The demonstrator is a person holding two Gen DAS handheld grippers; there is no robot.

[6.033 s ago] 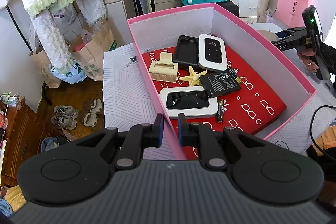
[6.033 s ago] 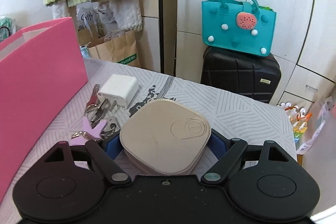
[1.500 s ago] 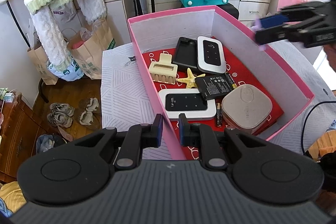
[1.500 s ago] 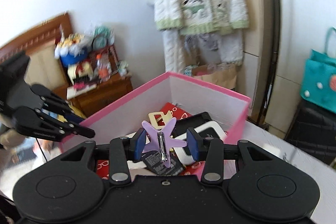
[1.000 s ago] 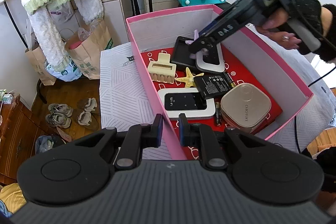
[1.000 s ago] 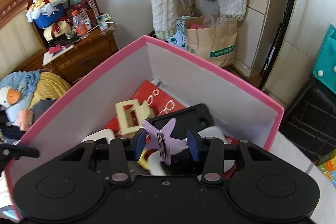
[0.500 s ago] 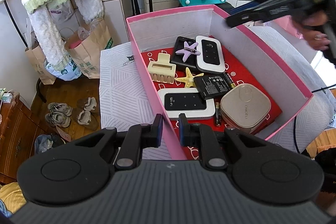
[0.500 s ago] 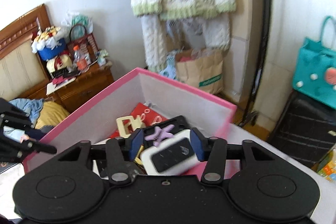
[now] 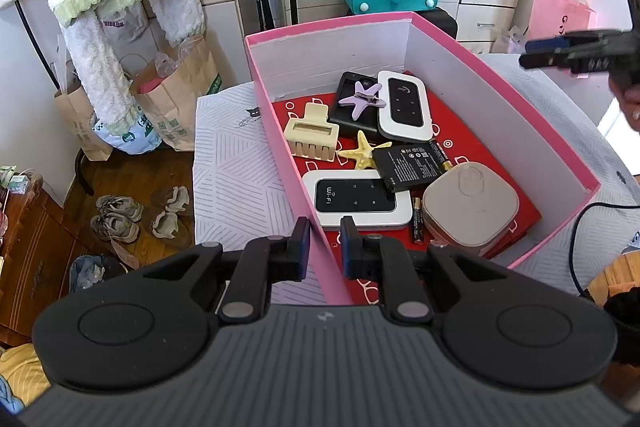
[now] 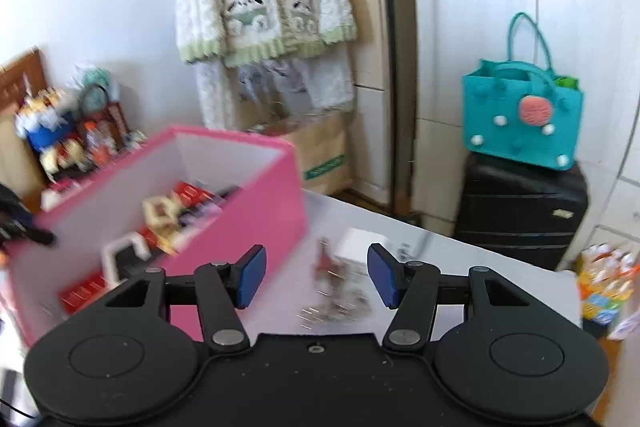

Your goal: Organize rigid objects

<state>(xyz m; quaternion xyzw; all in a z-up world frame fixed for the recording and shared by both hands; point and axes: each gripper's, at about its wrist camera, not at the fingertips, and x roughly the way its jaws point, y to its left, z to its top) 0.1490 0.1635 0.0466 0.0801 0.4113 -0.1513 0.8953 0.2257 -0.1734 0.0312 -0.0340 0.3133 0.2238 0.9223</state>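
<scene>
purple star clip now lies released in pink box.

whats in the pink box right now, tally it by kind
wifi routers: 2
star hair clips: 2, purple and yellow
claw clip: 1
black phone case: 1
flat battery: 1
AA cells: 2
beige square case: 1
total: 10
</scene>
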